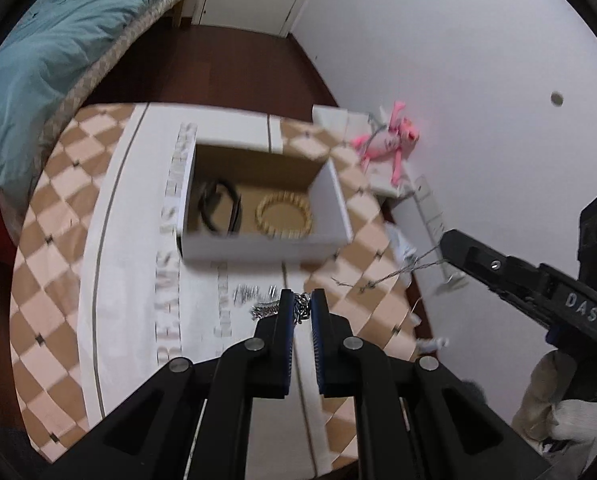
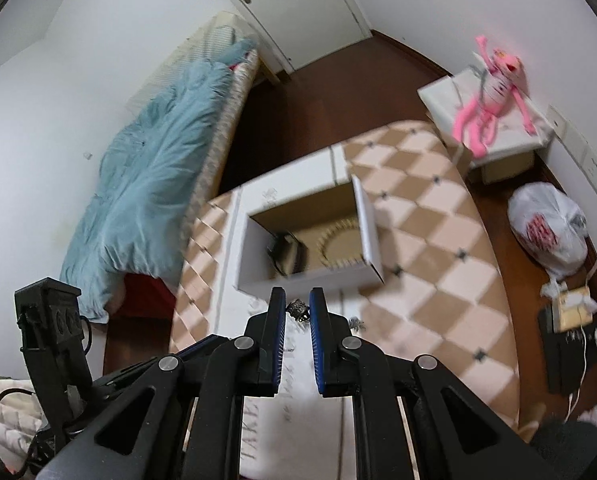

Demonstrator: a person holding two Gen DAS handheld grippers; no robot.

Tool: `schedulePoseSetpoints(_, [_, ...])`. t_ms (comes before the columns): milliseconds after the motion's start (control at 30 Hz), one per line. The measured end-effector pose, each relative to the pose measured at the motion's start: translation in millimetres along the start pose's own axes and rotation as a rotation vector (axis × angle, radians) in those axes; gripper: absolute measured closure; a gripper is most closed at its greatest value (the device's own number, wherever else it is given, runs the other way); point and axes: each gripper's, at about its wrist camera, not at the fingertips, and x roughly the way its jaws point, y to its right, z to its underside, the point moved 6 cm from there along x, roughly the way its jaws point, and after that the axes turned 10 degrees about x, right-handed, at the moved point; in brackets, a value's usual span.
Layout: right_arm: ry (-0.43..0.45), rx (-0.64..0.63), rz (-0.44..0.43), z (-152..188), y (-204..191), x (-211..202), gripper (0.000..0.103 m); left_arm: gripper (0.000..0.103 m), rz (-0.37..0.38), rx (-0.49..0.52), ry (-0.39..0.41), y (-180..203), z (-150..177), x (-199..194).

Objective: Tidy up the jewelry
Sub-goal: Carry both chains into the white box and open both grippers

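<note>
Left wrist view. Landmark: the open white cardboard box with brown inside (image 1: 202,244), sitting on the brown-and-cream checkered cloth (image 1: 58,240). In the box, a black looped band (image 1: 218,212) lies on the left and a ring of pale gold beads (image 1: 284,216) to its right, close but apart. The left gripper (image 1: 301,300) is just short of the box's near wall, its blue-padded fingers drawn to a narrow gap with a tangle of silver chain (image 1: 300,308) between them; whether the pads actually bite the chain cannot be told through the blur. More silver links (image 1: 254,294) lie on the cloth just left of the tips. The right gripper (image 1: 448,246) is off to the right of the box, well clear of it, with a thin silver strand (image 1: 394,274) running from its tip back toward the box's near right corner.

Right wrist view. The same box (image 2: 254,236) lies straight ahead. The right gripper (image 2: 297,300) shows a narrow gap, a small silver clump (image 2: 296,308) sitting at the tips; grip again uncertain.

Judgement: the box opening lies directly forward of both tips, its long side running crosswise. The left gripper is nearer; a short forward lift over the near wall would serve.
</note>
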Motion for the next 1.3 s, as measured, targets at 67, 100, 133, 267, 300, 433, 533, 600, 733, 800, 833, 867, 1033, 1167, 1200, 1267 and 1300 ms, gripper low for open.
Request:
schedulePoseSetpoints(67, [0.008, -0.029, 0.009, -16, -12, 5, 0.091, 0.097, -0.001, 0.000, 0.021, -3, -16, -4])
schedulePoseSetpoints(100, [0.005, -0.041, 0.014, -23, -17, 9, 0.091, 0.097, -0.001, -0.002, 0.032, -5, -27, -6])
schedulePoseSetpoints(133, [-0.002, -0.043, 0.016, -30, -20, 13, 0.091, 0.097, 0.000, -0.005, 0.037, -6, -34, -6])
schedulePoseSetpoints(267, [-0.049, -0.044, 0.039, -59, -28, 40, 0.091, 0.097, 0.004, -0.025, 0.037, -18, -60, 4])
schedulePoseSetpoints(300, [-0.065, -0.044, 0.046, -64, -28, 48, 0.091, 0.097, 0.008, -0.030, 0.030, -21, -64, 8])
schedulePoseSetpoints(433, [-0.122, -0.047, 0.083, -75, -21, 76, 0.091, 0.097, 0.019, -0.050, -0.024, -35, -74, 36])
schedulePoseSetpoints(533, [-0.165, -0.047, 0.121, -80, -11, 99, 0.091, 0.097, 0.034, -0.064, -0.060, -42, -79, 56])
schedulePoseSetpoints(600, [-0.195, -0.044, 0.145, -82, -4, 114, 0.091, 0.097, 0.026, -0.069, -0.088, -47, -81, 70])
schedulePoseSetpoints(733, [-0.237, -0.054, 0.171, -84, 7, 134, 0.090, 0.097, -0.030, -0.084, -0.143, -61, -86, 90])
schedulePoseSetpoints(800, [-0.274, -0.057, 0.178, -84, 10, 144, 0.090, 0.096, -0.062, -0.085, -0.152, -67, -89, 93])
schedulePoseSetpoints(833, [-0.281, -0.059, 0.192, -84, 11, 148, 0.090, 0.096, -0.081, -0.082, -0.155, -70, -91, 95])
schedulePoseSetpoints(867, [-0.290, -0.066, 0.199, -84, 12, 151, 0.089, 0.095, -0.101, -0.081, -0.161, -74, -92, 96])
schedulePoseSetpoints(1033, [-0.305, -0.119, 0.273, -78, 14, 162, 0.067, 0.092, -0.213, -0.082, -0.183, -91, -95, 96])
schedulePoseSetpoints(1167, [-0.280, -0.149, 0.338, -72, 19, 160, 0.046, 0.079, -0.305, -0.056, -0.179, -99, -89, 93])
schedulePoseSetpoints(1200, [-0.273, -0.157, 0.356, -70, 21, 159, 0.045, 0.070, -0.323, -0.054, -0.179, -101, -86, 93])
schedulePoseSetpoints(1267, [-0.257, -0.173, 0.401, -67, 26, 157, 0.040, 0.025, -0.362, -0.046, -0.172, -105, -80, 91])
schedulePoseSetpoints(1300, [-0.247, -0.187, 0.419, -64, 28, 156, 0.036, 0.021, -0.383, -0.039, -0.161, -107, -77, 89])
